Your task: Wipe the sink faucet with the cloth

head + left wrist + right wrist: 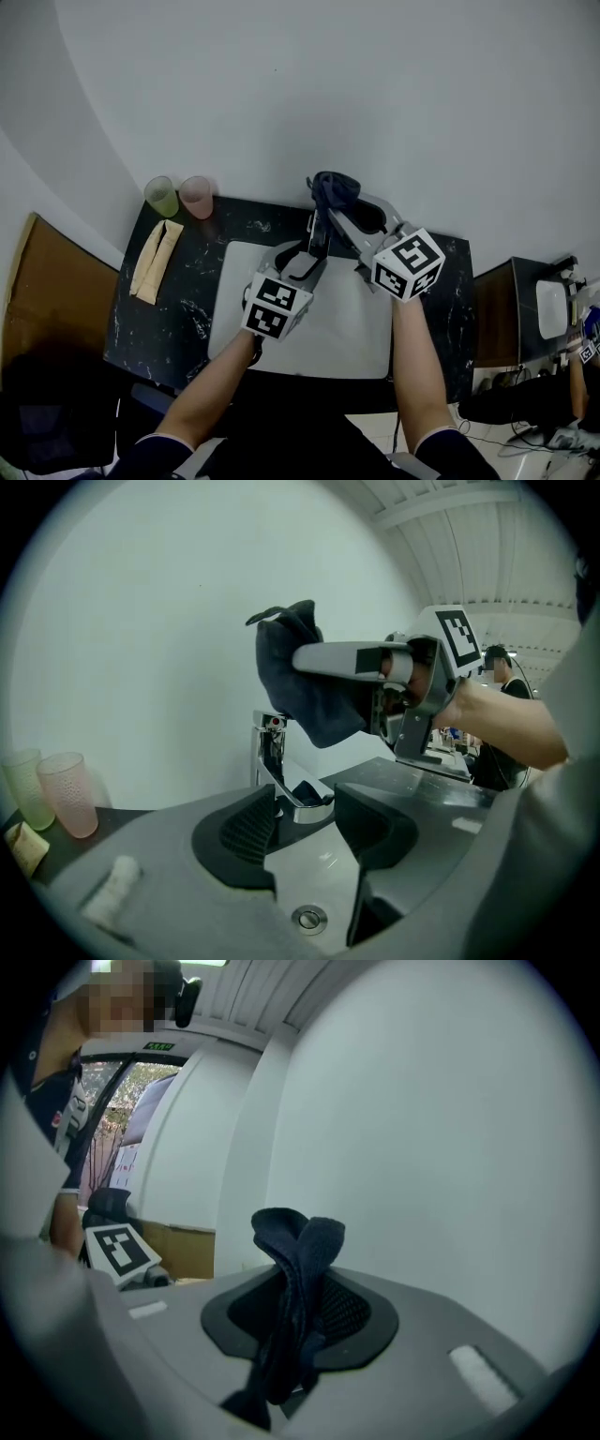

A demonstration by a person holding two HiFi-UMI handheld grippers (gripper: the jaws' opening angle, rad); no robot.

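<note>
The right hand-held gripper (300, 1312) pinched a nubby dark-blue cloth (302, 1246); the left hand-held gripper (305, 829) gaped wide before the angular chrome faucet (271, 752) on a black marbled table (178, 309).

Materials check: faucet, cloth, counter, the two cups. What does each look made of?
Faucet: likely chromed metal, going by the mirror-bright reflections.
Cloth: dark blue soft textile, maybe microfiber or terry, with a fuzzy nap and limp folds.
Counter: glossy black with white veining, so marble or a marble-look surface.
Pink cup and green cup: translucent and tinted, probably plastic.
</note>
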